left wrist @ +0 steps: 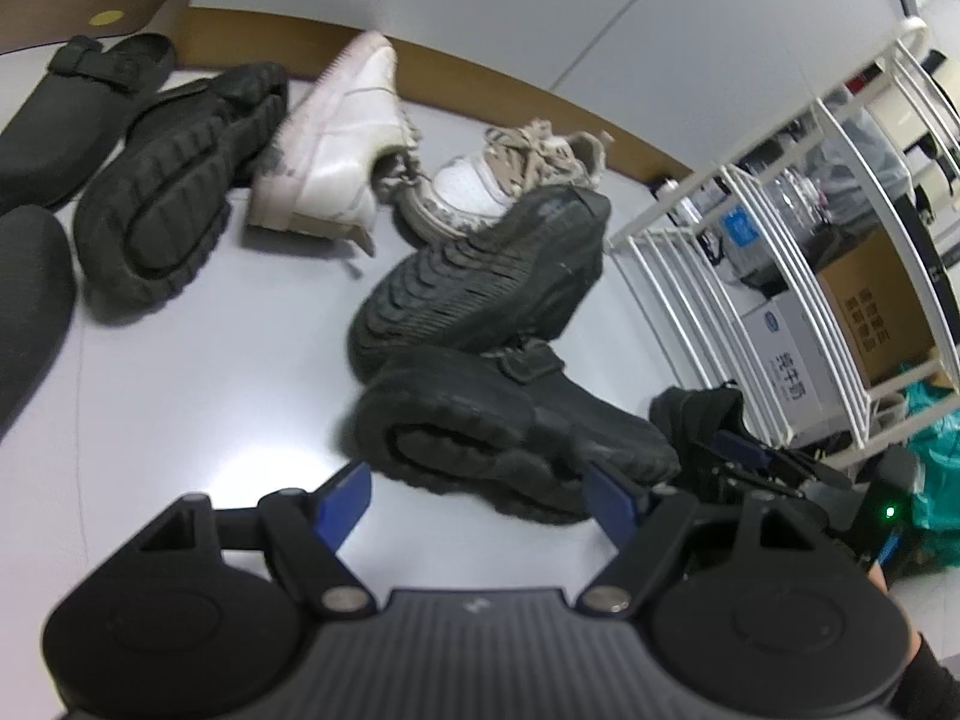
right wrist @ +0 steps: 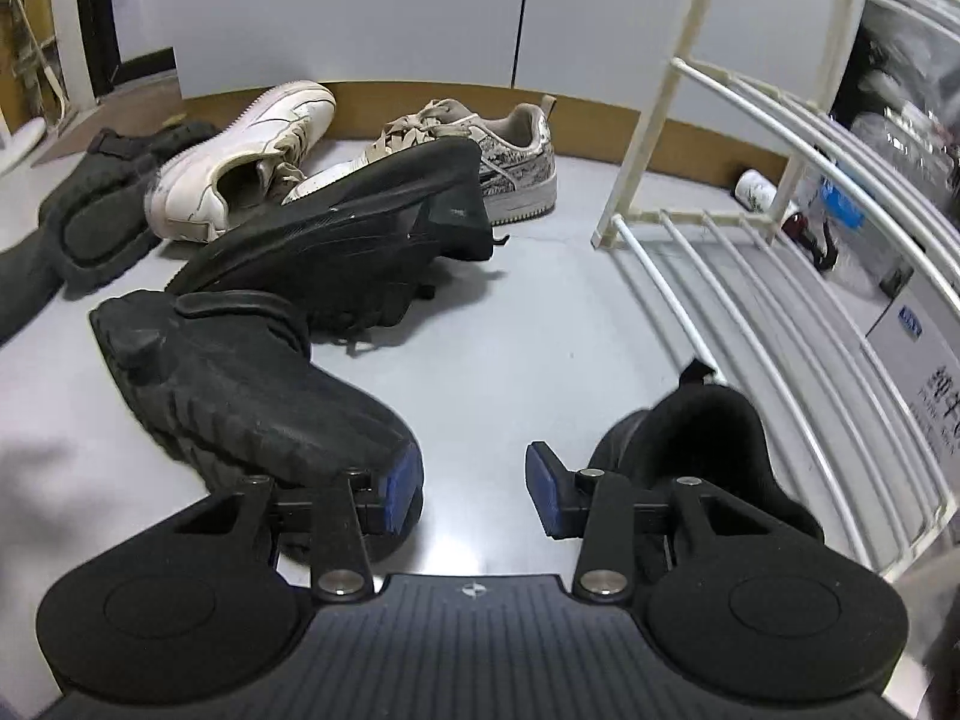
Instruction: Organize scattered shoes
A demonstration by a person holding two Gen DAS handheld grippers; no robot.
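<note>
Beside the white rack (right wrist: 708, 276), on the grey floor, a black sneaker (right wrist: 690, 450) lay just right of the right gripper (right wrist: 474, 483), whose jaws stood apart on nothing. Left gripper (left wrist: 480, 501) spread wide, empty, a black clog (left wrist: 516, 438) just ahead. Judged: sneaker light, soft-collared; pinch the heel collar.

Glossy grey floor (right wrist: 528, 312); matt black rubbery clog (right wrist: 252, 390).

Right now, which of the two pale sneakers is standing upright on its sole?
The patterned sneaker with beige laces, by the brown baseboard. The plain white sneaker beside it is tipped over, its opening showing.
</note>
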